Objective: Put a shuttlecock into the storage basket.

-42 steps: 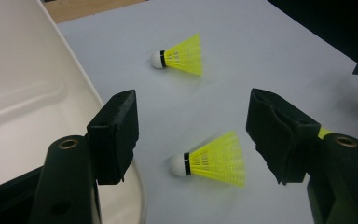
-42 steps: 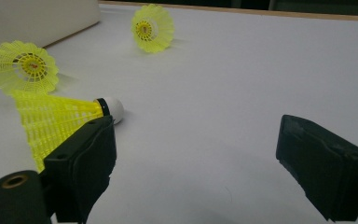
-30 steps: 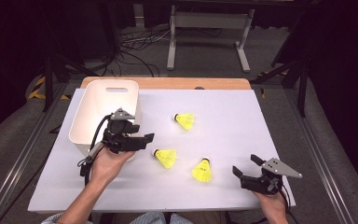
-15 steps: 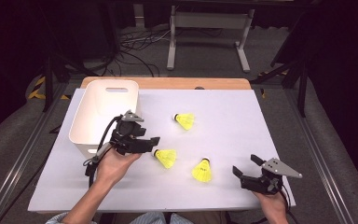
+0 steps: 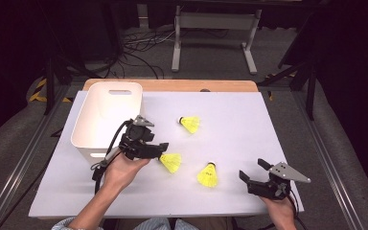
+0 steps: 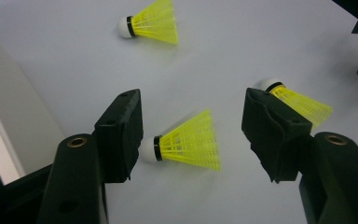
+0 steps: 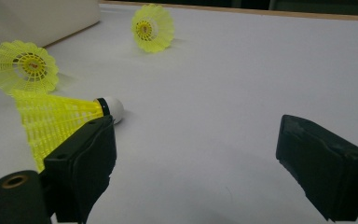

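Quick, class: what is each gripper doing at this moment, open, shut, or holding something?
Left gripper: open, jaws either side of a yellow plastic shuttlecock lying on the white table, not gripping it.
Right gripper: open, holding nothing.

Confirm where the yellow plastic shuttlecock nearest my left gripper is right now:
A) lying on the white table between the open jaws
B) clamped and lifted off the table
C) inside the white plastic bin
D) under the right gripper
A: in the left gripper view the shuttlecock lies on the table between the left gripper's spread jaws, ungripped.
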